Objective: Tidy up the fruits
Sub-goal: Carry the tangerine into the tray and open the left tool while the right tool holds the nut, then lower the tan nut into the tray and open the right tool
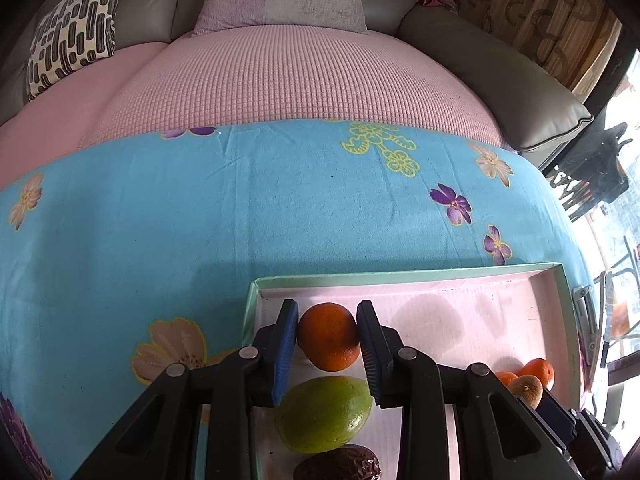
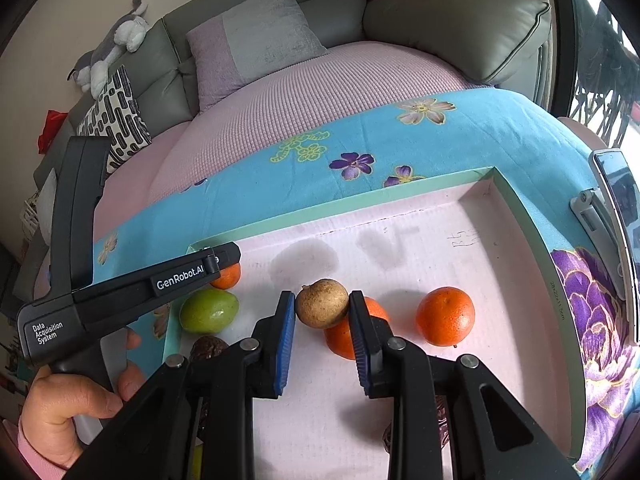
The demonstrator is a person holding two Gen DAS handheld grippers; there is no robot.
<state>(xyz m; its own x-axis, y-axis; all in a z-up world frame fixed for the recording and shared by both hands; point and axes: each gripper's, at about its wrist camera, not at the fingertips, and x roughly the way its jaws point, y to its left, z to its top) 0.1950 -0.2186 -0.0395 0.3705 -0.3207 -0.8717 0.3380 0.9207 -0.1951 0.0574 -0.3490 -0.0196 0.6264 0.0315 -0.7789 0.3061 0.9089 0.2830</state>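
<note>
Inside the shallow pink-lined tray (image 2: 440,224), the left gripper (image 1: 328,338), labelled "GenRobot.AI" and "Data Acquisition System", clasps an orange mandarin (image 1: 329,336); the right gripper (image 2: 322,307) clasps a round brown fruit (image 2: 322,303).

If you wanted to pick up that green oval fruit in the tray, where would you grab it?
Across its narrow middle, coming down from above. The green oval fruit lies on its side in the pink tray, its pointed ends too tapered to pinch. A dark wrinkled fruit crowds its near side, so a side approach looks awkward.
</note>
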